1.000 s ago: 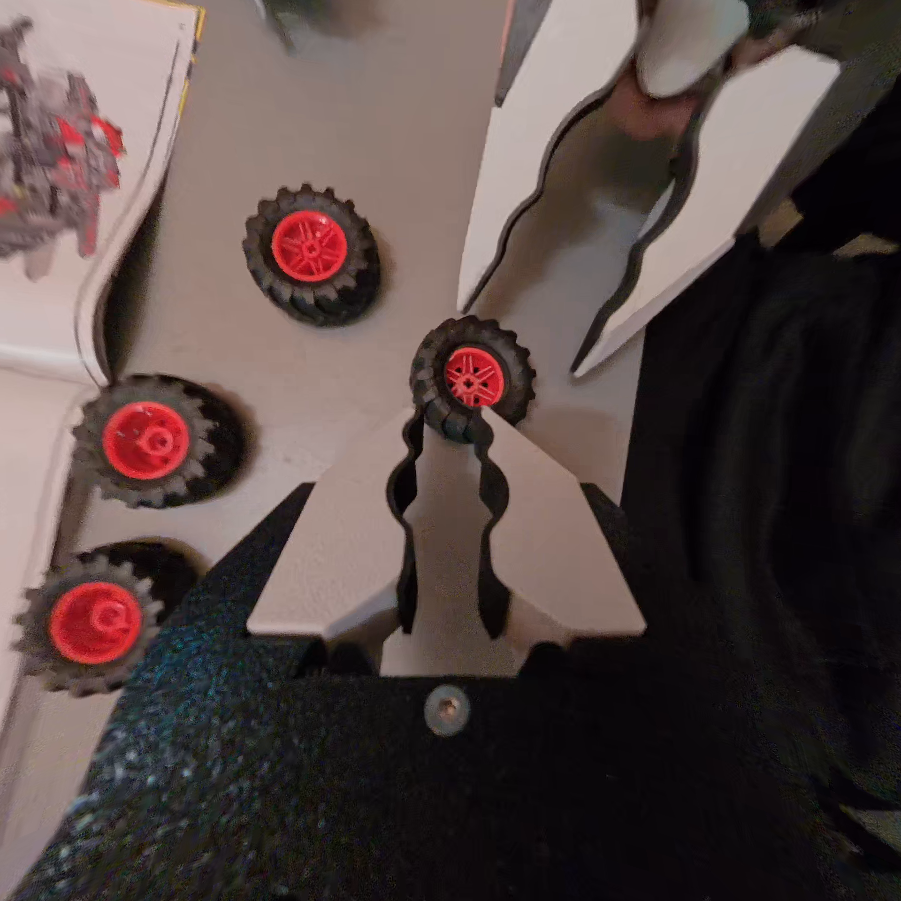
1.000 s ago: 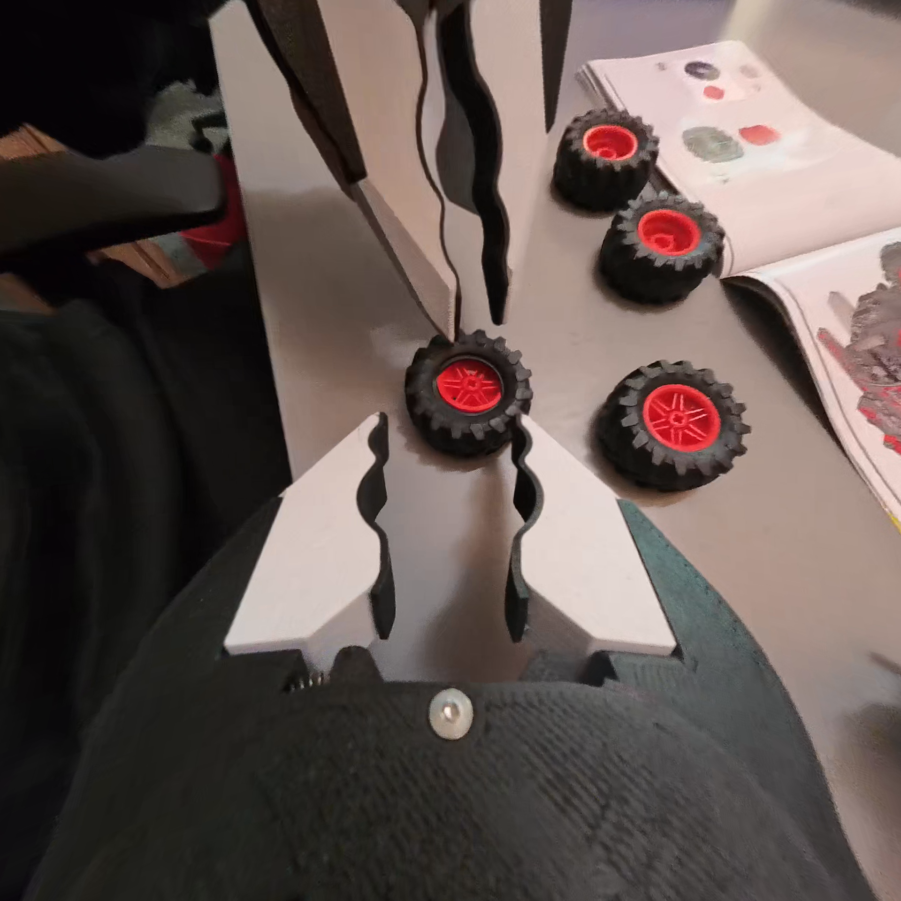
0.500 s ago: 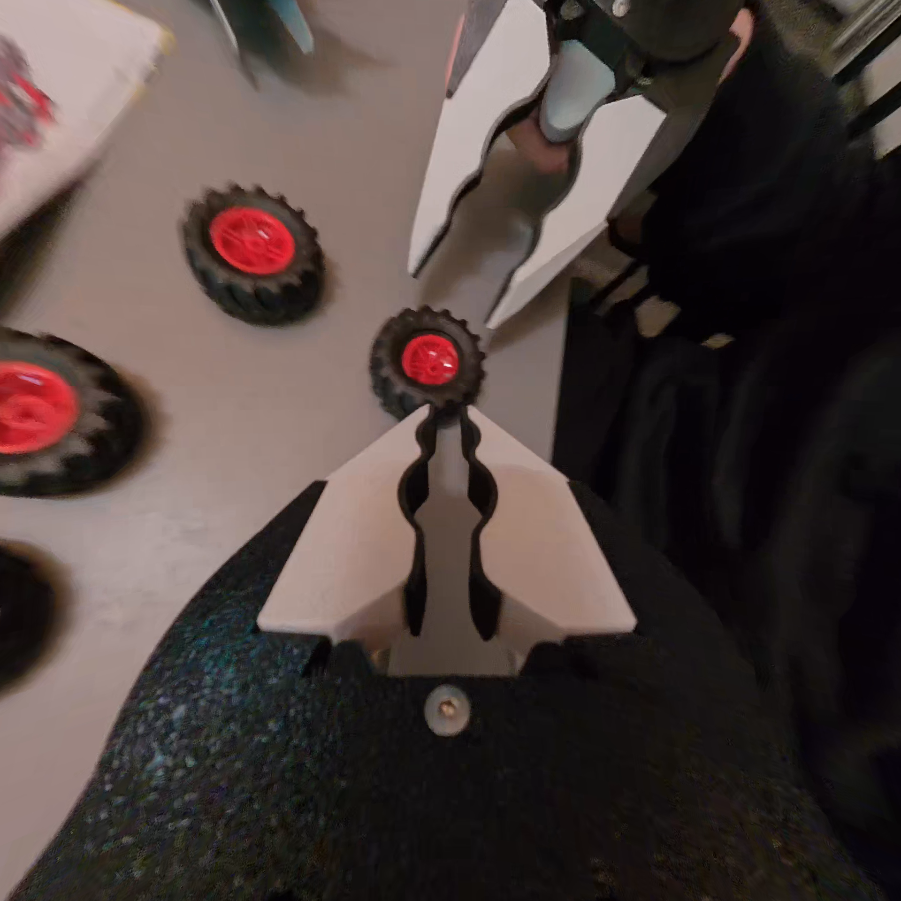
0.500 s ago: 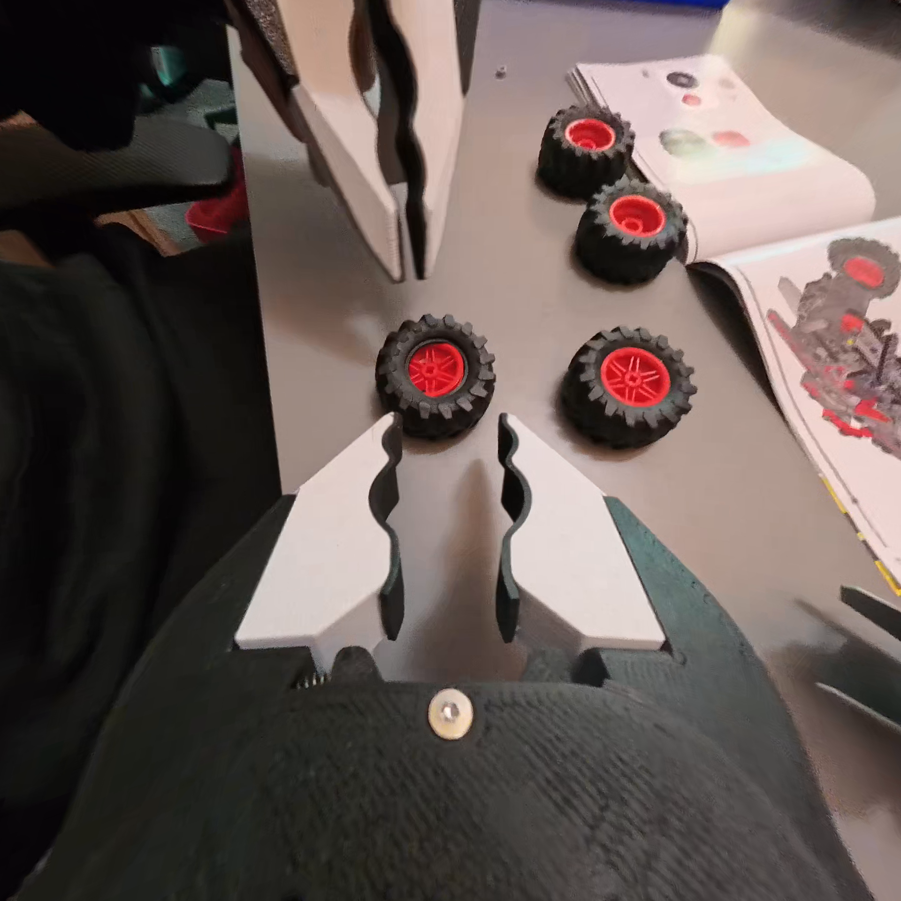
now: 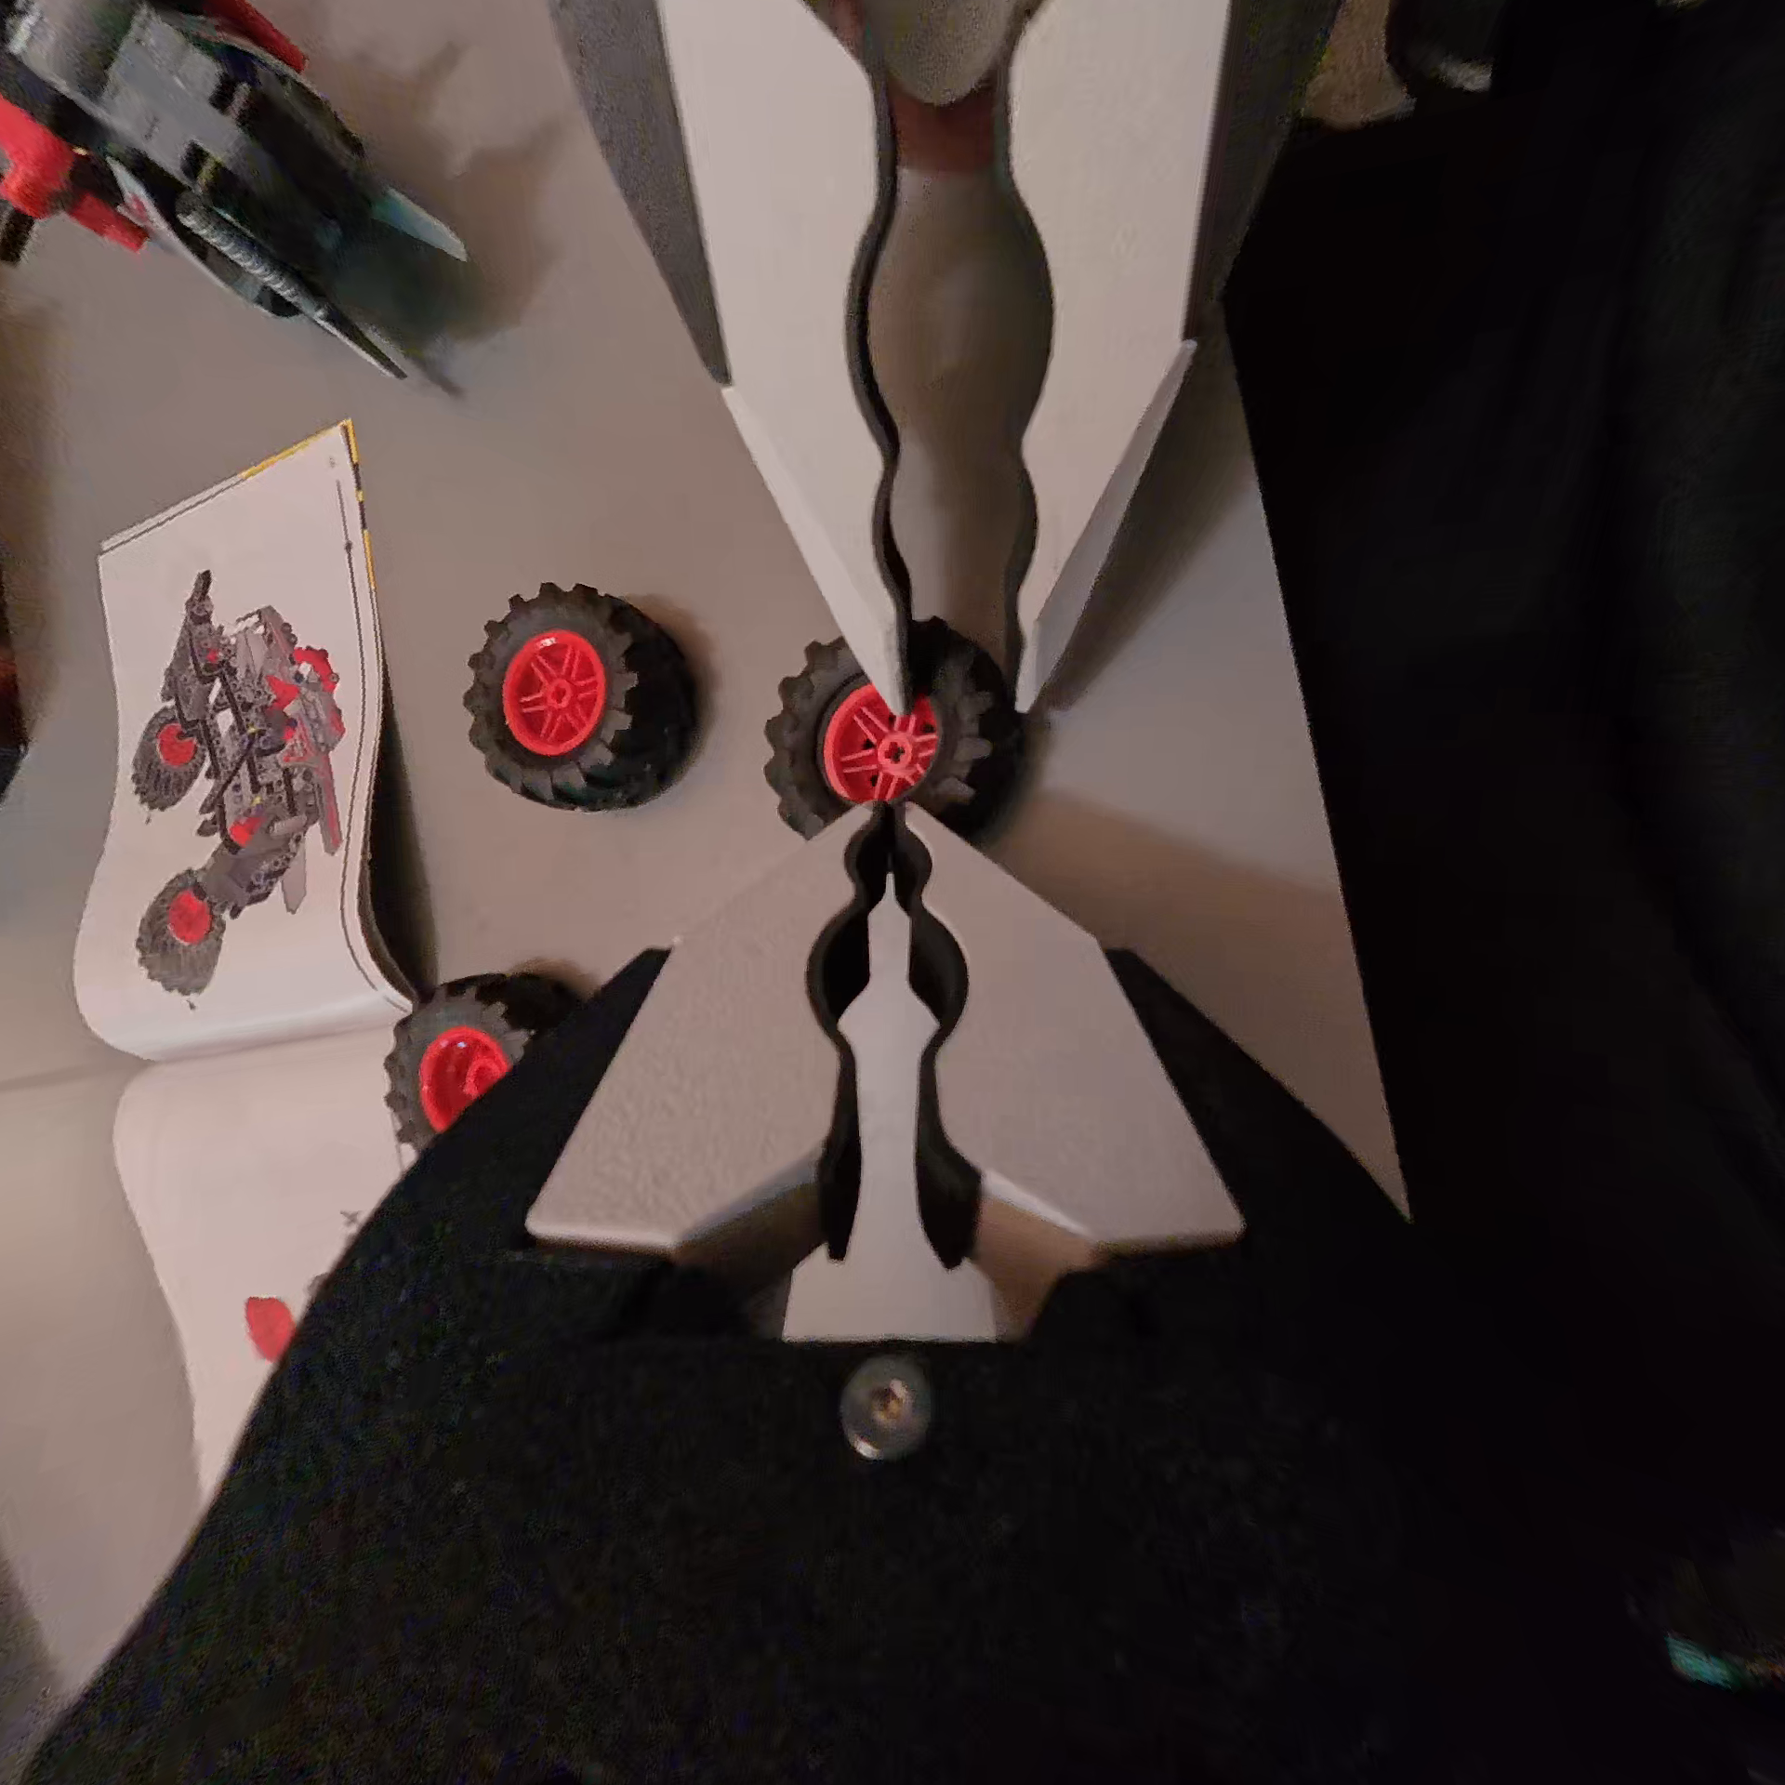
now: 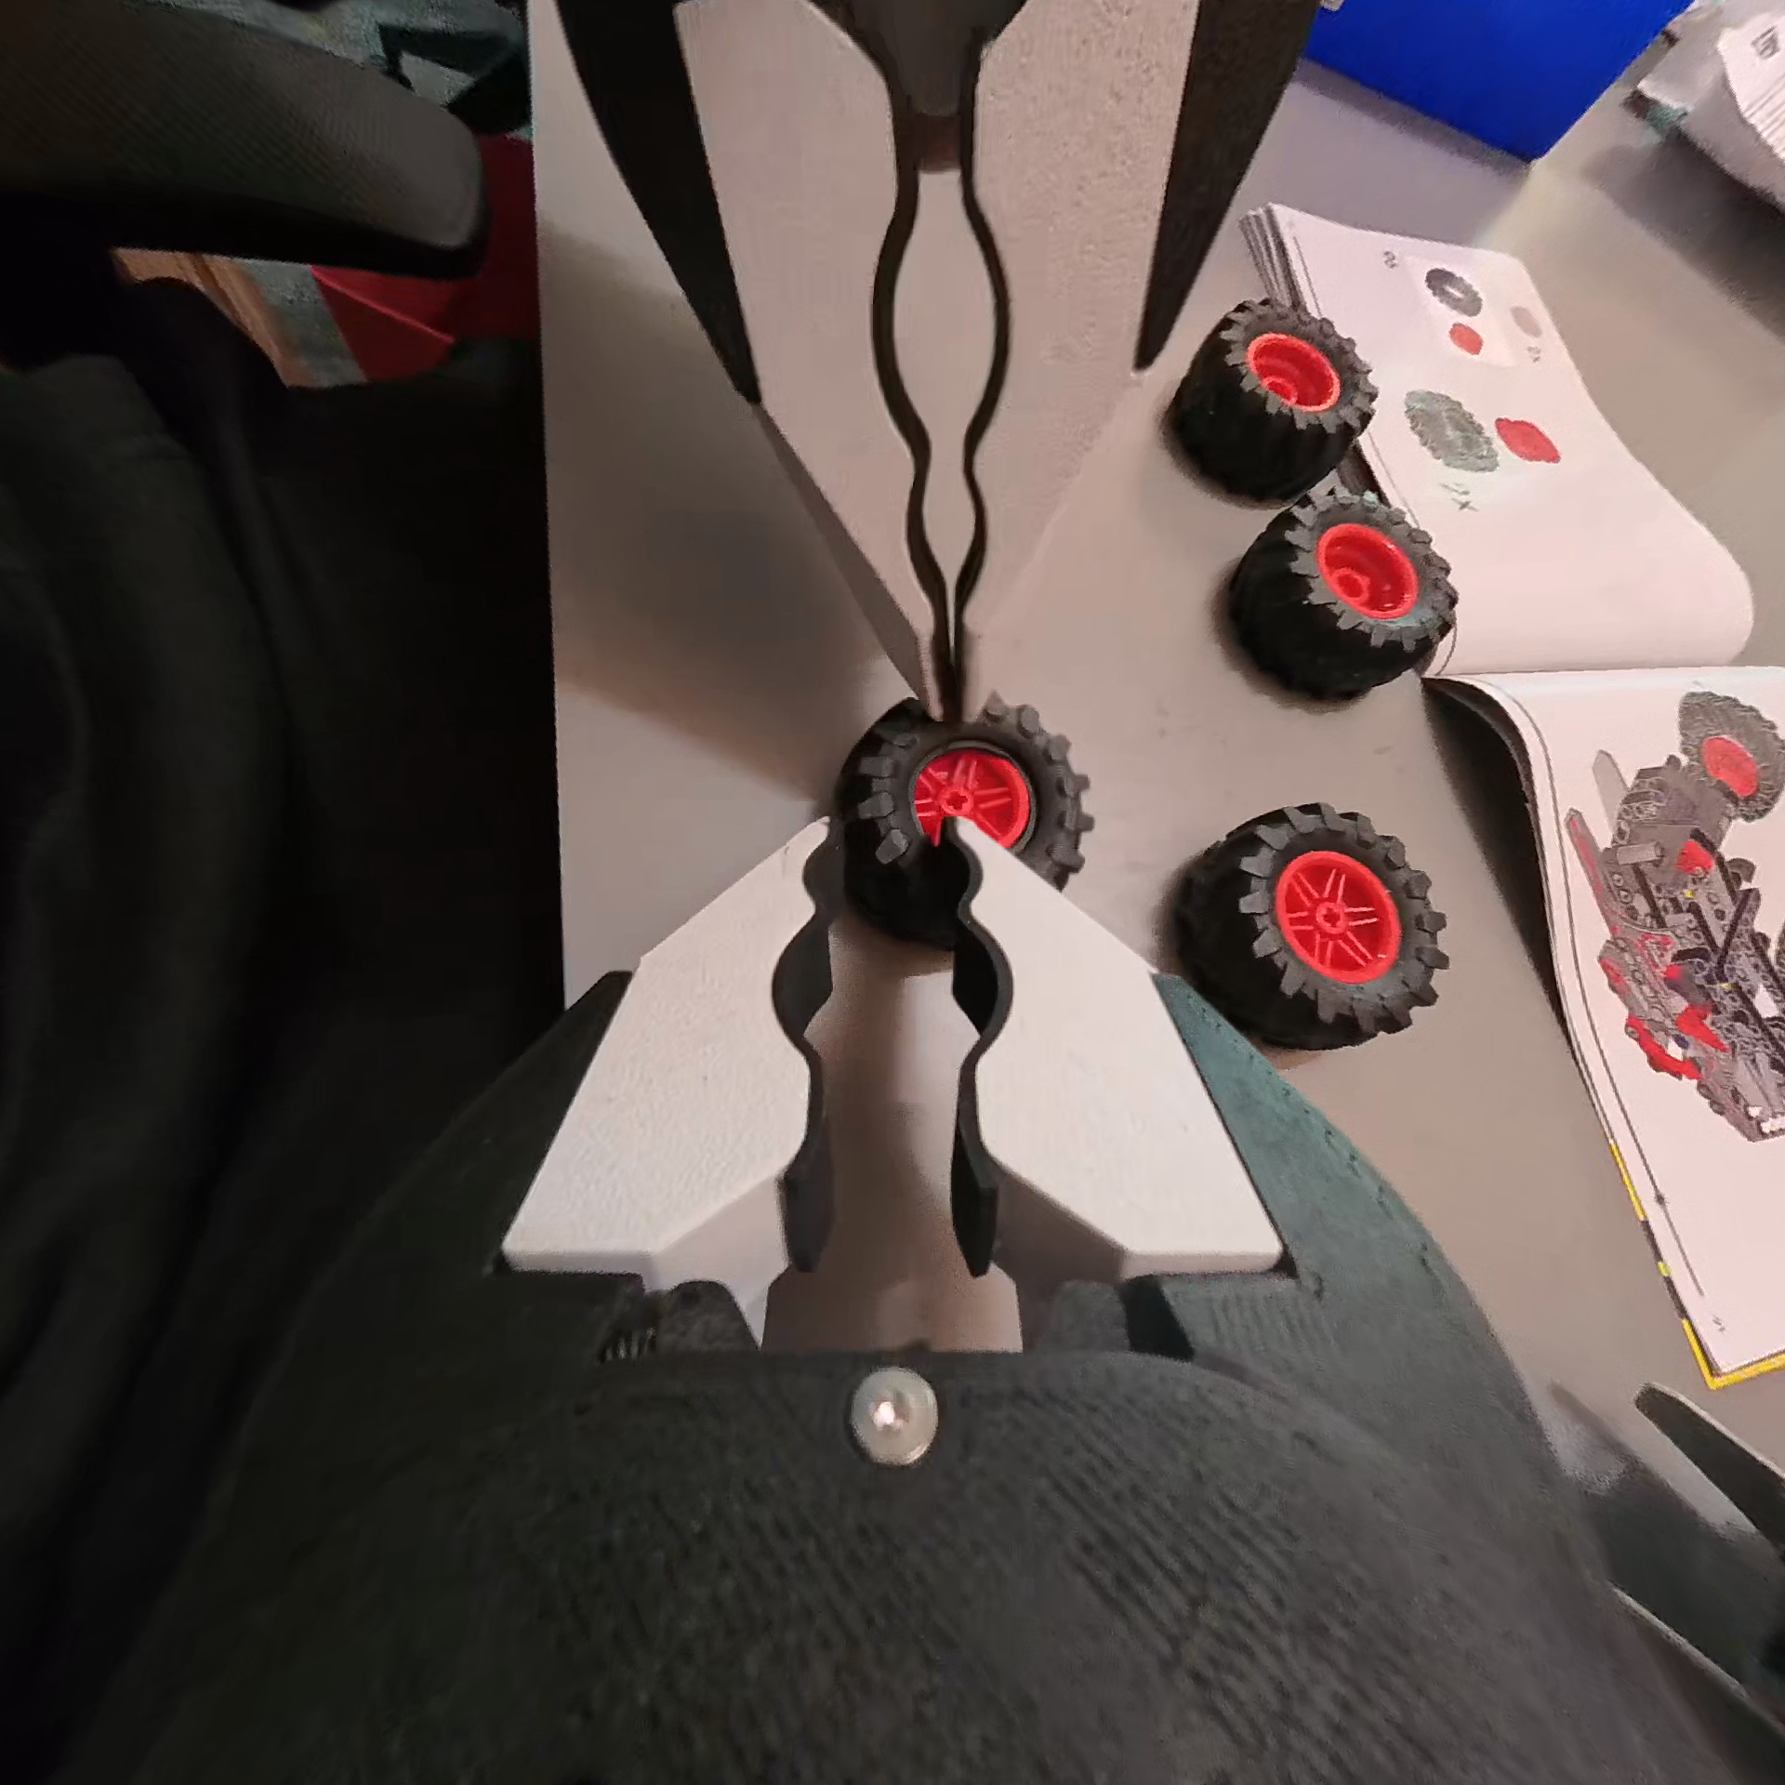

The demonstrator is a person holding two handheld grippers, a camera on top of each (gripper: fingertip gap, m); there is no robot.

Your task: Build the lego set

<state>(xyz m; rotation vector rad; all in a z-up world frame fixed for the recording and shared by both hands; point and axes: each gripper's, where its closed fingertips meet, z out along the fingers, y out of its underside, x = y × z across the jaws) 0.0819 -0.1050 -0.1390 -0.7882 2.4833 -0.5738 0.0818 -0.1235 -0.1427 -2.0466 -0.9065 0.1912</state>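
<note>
Near the tabletop (image 6: 676, 618) edge, beside the drop-off, a red-hubbed wheel (image 6: 966, 807) sits pinched between two tools: the right gripper (image 6: 893, 835) is part open with its jaws around the rubber tyre, one tip over the hub, while the left gripper (image 5: 884, 821), jaws nearly closed, presses the tread opposite. Light and grippy, the tyre should yield slightly; three spare wheels (image 6: 1314, 947) and the instruction booklet (image 6: 1661, 918) crowd the inner side.
</note>
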